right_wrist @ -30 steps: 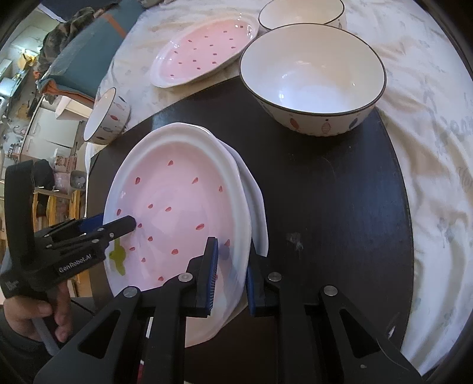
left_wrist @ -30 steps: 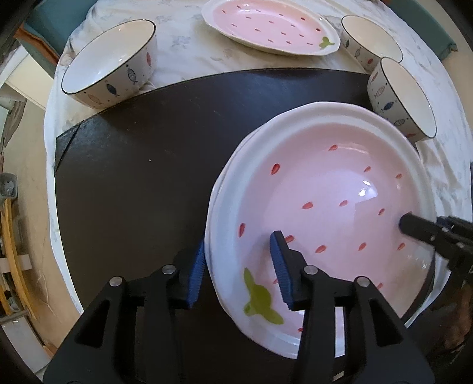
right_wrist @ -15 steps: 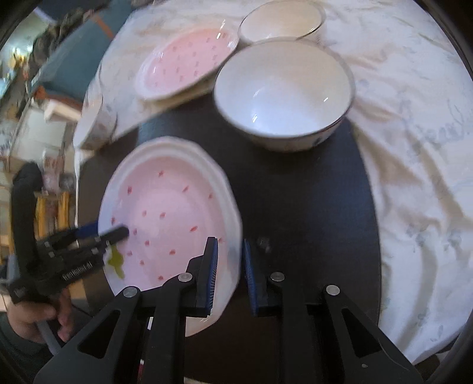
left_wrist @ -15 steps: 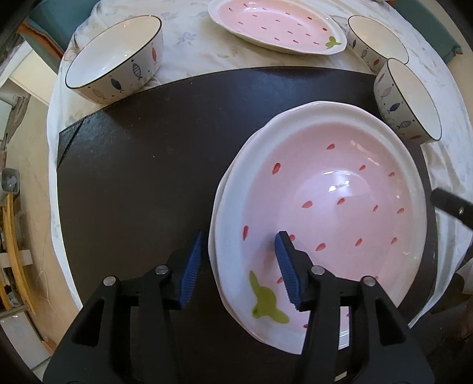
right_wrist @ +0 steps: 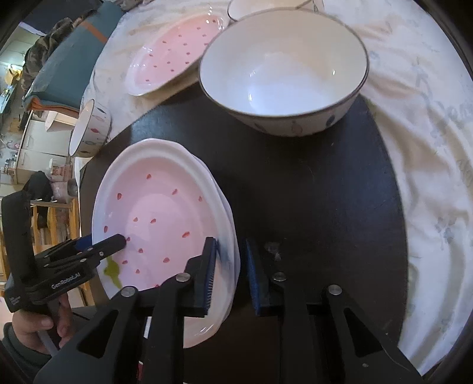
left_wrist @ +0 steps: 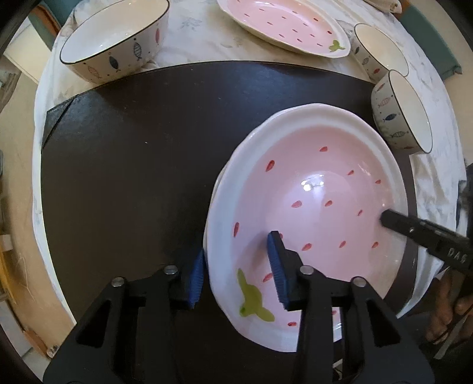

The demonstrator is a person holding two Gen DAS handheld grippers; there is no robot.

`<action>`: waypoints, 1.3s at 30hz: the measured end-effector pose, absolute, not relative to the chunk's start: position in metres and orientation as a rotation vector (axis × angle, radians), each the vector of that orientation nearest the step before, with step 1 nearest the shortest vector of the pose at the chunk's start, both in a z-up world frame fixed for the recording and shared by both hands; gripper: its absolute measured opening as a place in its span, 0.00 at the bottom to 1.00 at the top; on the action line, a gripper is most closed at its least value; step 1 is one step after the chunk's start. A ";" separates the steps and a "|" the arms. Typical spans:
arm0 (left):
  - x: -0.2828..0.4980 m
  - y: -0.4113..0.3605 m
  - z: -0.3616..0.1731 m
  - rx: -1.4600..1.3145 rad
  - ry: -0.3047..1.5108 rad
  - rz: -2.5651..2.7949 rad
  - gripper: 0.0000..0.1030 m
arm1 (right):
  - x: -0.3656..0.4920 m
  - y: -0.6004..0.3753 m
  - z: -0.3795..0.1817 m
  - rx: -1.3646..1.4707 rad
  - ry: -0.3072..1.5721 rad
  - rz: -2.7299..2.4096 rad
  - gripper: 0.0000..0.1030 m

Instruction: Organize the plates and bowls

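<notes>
Left wrist view shows the pink plate (left_wrist: 310,201) stacked on another, on the dark surface (left_wrist: 133,162). Both grippers, left gripper (left_wrist: 236,268) and right gripper (right_wrist: 229,271), straddle opposite rims, fingers spread. Glazed ceramic: probably stiff, slippery, breakable; grip the rims.

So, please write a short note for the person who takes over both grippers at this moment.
Left gripper: open, its fingers straddle the near rim of the top pink plate.
Right gripper: open, astride the opposite rim of the same plate.
Plates: two stacked on the dark mat; a third pink plate lies on the cloth beyond.
Bowls: one large bowl, two small bowls at the mat's right edge, none stacked.
Left: add the third plate, gather the bowls.
</notes>
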State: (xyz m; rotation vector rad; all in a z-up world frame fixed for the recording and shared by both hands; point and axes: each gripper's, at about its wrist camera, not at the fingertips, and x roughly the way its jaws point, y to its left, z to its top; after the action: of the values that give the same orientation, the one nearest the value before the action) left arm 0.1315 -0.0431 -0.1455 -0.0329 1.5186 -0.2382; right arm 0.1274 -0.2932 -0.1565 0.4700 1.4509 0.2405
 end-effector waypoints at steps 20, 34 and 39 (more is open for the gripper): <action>0.120 0.011 -0.144 -0.032 1.517 -0.168 0.28 | 0.116 -0.229 -0.157 0.308 1.527 0.357 0.28; 0.120 0.004 -0.147 0.024 1.514 -0.138 0.31 | 0.113 -0.218 -0.158 0.288 1.531 0.364 0.33; 0.120 -0.010 -0.139 0.085 1.468 -0.151 0.33 | 0.116 -0.220 -0.148 0.284 1.495 0.345 0.35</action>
State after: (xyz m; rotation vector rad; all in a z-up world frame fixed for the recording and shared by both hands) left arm 0.1204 -0.0104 -0.1387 0.0851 1.4678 -0.1507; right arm 0.1160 -0.2200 -0.1476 0.2844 1.4948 0.3452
